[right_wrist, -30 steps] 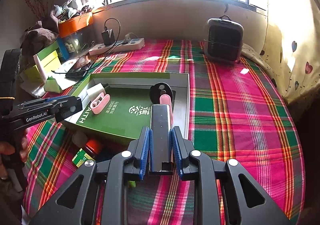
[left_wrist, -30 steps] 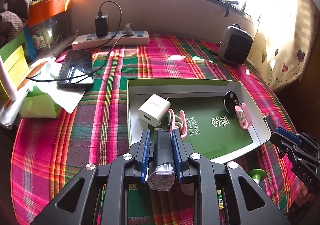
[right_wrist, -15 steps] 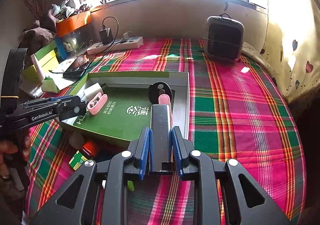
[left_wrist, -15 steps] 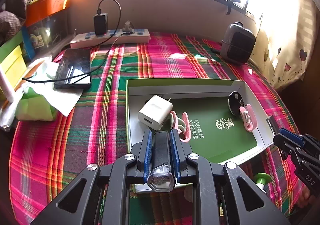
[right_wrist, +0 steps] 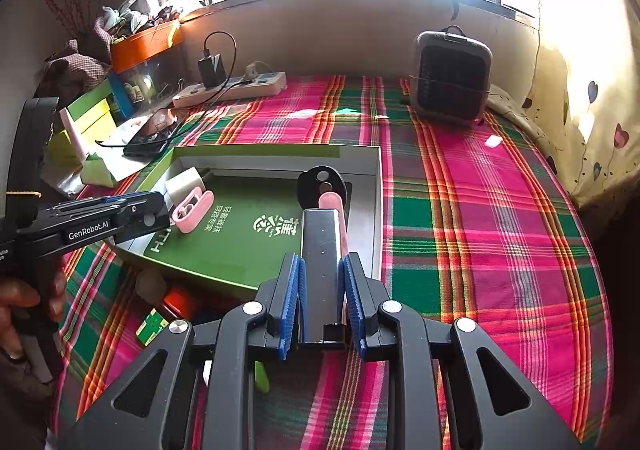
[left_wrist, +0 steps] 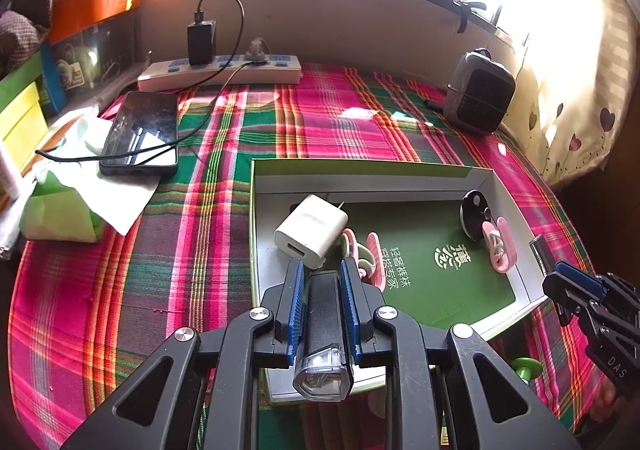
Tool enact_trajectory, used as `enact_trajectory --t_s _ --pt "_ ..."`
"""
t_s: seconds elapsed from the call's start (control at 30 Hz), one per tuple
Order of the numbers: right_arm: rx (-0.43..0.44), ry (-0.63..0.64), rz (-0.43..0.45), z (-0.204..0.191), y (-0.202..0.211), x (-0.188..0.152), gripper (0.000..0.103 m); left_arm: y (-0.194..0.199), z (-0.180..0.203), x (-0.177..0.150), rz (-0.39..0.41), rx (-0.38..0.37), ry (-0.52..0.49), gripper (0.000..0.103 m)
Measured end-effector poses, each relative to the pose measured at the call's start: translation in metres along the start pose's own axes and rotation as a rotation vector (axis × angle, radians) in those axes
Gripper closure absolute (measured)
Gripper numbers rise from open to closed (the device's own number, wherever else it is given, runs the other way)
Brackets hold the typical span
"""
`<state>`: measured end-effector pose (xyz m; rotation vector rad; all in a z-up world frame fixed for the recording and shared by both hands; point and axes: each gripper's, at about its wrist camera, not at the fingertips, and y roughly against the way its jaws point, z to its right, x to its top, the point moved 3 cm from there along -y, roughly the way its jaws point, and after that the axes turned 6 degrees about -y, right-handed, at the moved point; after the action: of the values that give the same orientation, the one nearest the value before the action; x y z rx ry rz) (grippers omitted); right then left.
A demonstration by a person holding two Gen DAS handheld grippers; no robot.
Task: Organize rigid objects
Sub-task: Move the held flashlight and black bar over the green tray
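My left gripper is shut on a black torch whose clear lens faces the camera, and it hovers over the near left corner of the green-floored box. Inside the box lie a white charger, a pink clip, a second pink clip and a black round piece. My right gripper is shut on a black rectangular bar that juts over the box near its right wall. The other gripper shows at the edge of each wrist view.
A phone on its cable lies on white tissue at the left, with a power strip behind it. A dark heater stands at the back right. Small bottles with a green cap and a red cap lie beside the box's front edge.
My left gripper has edged forward with the torch, so it now hangs over the box's near corner. The right gripper and its bar have stayed put.
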<state>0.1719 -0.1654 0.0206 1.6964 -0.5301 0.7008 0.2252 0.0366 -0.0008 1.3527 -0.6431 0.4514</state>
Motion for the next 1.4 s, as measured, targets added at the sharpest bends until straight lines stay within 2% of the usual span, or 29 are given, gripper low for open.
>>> enact_trajectory --t_s 0.53,0.63,0.7,0.97,1.4 --pt "0.005 0.008 -0.012 -0.007 -0.010 0.006 0.079 -0.004 -0.002 0.001 0.002 -0.022 0.020 0.084" --pt "0.005 0.009 -0.012 -0.007 -0.011 0.006 0.079 -0.004 -0.003 0.001 0.008 -0.029 0.025 0.082" --pt "0.006 0.010 -0.013 -0.008 -0.012 0.007 0.079 -0.003 -0.004 0.002 0.017 -0.032 0.024 0.076" --pt "0.009 0.020 -0.022 -0.012 -0.019 0.011 0.079 0.008 -0.009 0.007 0.056 -0.061 0.052 0.071" --pt "0.027 0.038 -0.042 -0.019 -0.036 0.020 0.079 0.026 -0.022 0.006 0.080 -0.055 0.088 0.070"
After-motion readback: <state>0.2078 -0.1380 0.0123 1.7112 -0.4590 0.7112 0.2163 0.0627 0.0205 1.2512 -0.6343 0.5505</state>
